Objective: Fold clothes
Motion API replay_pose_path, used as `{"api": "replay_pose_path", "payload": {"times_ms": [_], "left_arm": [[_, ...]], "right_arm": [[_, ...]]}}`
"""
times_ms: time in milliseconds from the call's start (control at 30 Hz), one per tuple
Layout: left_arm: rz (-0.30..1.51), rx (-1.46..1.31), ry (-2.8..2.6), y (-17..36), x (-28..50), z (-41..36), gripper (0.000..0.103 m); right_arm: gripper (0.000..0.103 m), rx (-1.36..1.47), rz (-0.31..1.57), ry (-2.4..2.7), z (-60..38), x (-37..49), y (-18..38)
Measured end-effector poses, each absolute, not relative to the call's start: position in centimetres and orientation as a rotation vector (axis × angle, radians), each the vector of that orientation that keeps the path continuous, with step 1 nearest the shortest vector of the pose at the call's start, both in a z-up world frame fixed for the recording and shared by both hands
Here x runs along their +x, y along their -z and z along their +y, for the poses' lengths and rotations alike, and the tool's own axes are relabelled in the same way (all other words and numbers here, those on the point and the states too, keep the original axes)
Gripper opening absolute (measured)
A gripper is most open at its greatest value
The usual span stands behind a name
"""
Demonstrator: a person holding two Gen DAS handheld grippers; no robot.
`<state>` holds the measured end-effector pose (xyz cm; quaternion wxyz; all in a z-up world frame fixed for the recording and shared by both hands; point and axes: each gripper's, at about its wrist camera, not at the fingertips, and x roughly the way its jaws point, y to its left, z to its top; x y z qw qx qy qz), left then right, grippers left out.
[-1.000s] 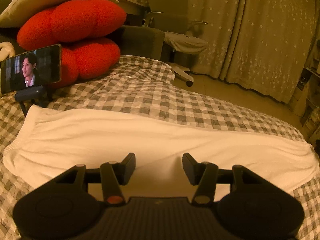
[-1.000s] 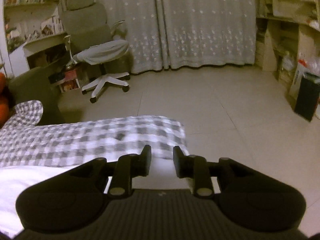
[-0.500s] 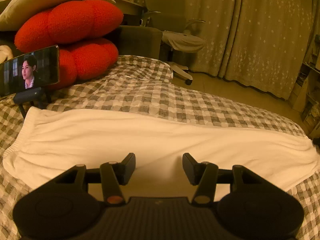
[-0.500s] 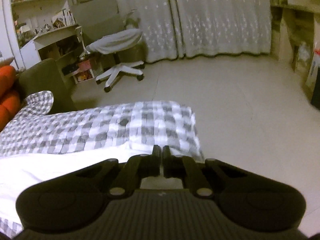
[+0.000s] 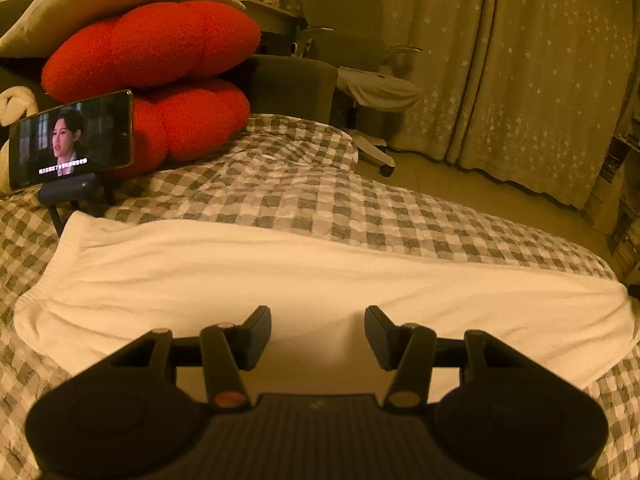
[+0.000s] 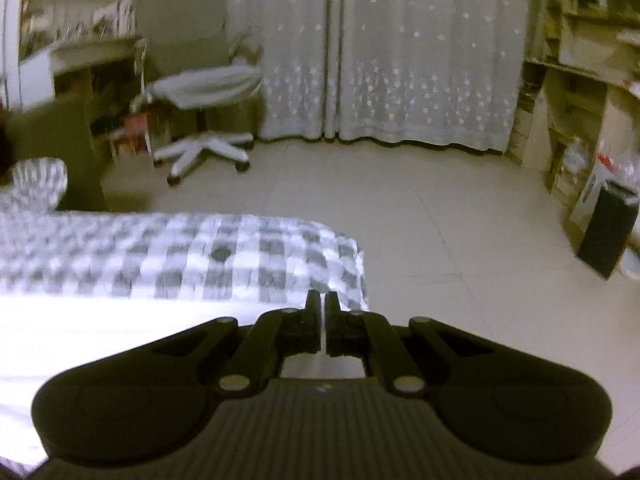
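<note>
The checkered bedspread (image 5: 320, 216) gives you a broad flat surface, so the white garment (image 5: 280, 280) lies stretched lengthwise across it, ready for folding. Your left gripper (image 5: 318, 330) hangs over its middle, jaws spread and holding nothing. Your right gripper (image 6: 323, 312) sits at the garment's end near the bed edge, its jaws opening a sliver from nearly pressed together; whether they pinch cloth, you cannot tell.

White cotton garment (image 5: 320, 280) on grey-white checked bedspread (image 5: 360, 208); red plush lobed cushions (image 5: 152, 48) far left; star-dotted pale curtains (image 6: 400, 60) far; black grippers.
</note>
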<state>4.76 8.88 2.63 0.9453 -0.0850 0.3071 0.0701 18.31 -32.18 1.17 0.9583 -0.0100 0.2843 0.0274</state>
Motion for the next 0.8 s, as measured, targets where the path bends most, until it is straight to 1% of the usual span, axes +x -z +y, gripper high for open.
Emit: {"api": "replay_pose_path", "payload": {"times_ms": [100,300,400,533,567,600,667,800], "left_arm": [[0.621,-0.167,-0.123,-2.8,4.5,8.7,0.053],[0.610,-0.168,-0.062,-3.5,3.1,8.4,0.053],[0.604,-0.151,-0.038,-4.0,1.8,8.2,0.053],[0.595,-0.058,-0.037,-4.6,0.4,7.8,0.054],[0.599,-0.037,-0.032,-4.6,0.0,7.7,0.054],[0.601,-0.019,-0.026,-4.6,-0.3,7.7,0.054],[0.606,0.015,-0.003,-4.7,-1.2,7.7,0.054],[0.611,0.088,0.053,-5.0,-3.2,7.5,0.052]], "right_arm": [[0.011,0.033,0.583,-0.053,-32.8,17.0,-2.3],[0.013,0.001,0.603,-0.108,-32.1,12.9,-4.6],[0.013,0.012,0.680,-0.187,-31.2,12.0,-4.9],[0.013,0.009,0.760,-0.259,-28.8,11.4,-5.1],[0.016,0.023,0.765,-0.252,-28.2,11.3,-5.1],[0.029,0.036,0.769,-0.245,-27.6,11.3,-5.0],[0.046,0.078,0.772,-0.241,-26.8,11.0,-4.9],[0.046,0.116,0.773,-0.230,-25.5,10.8,-5.3]]}}
